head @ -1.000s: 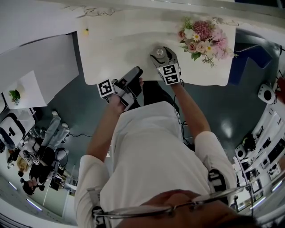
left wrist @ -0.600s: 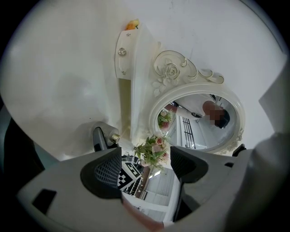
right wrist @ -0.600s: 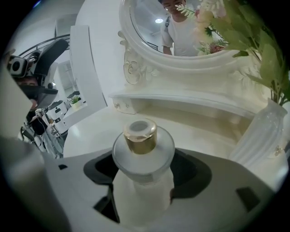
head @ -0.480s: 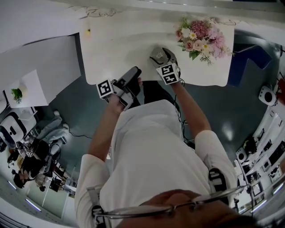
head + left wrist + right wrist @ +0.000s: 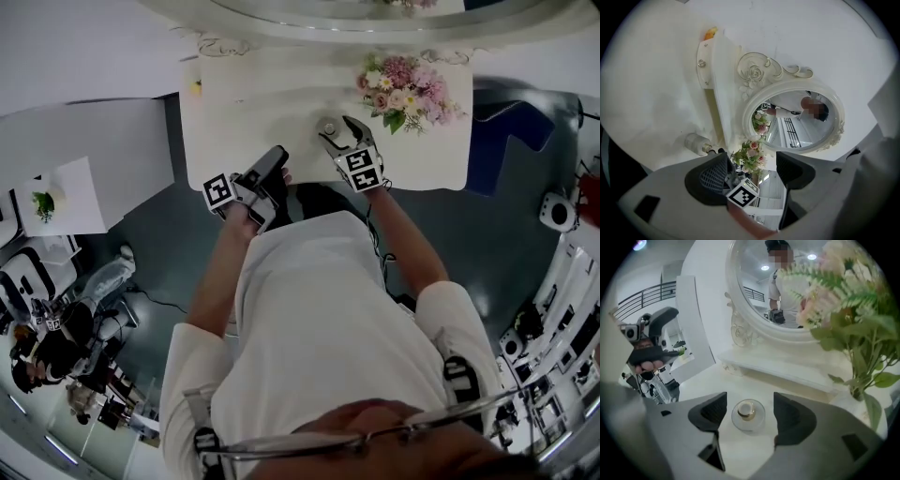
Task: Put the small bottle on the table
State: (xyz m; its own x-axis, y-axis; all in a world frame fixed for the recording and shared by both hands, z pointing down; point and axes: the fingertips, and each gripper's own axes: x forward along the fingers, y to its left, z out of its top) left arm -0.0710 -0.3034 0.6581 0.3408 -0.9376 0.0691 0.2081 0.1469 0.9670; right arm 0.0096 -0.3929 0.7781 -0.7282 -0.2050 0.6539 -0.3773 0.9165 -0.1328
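I had the right gripper (image 5: 749, 401) with jaws apart, just narrowed slightly, clear of the small bottle (image 5: 748, 416) standing upright between them on the table (image 5: 253, 103); the left gripper (image 5: 751, 168) stood spread, holding nothing

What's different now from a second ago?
The right gripper has lifted up off the small bottle, which stands on the table. Its jaws, just closing a little, are apart, with the bottle below between them, untouched. The left gripper and flowers stayed put.
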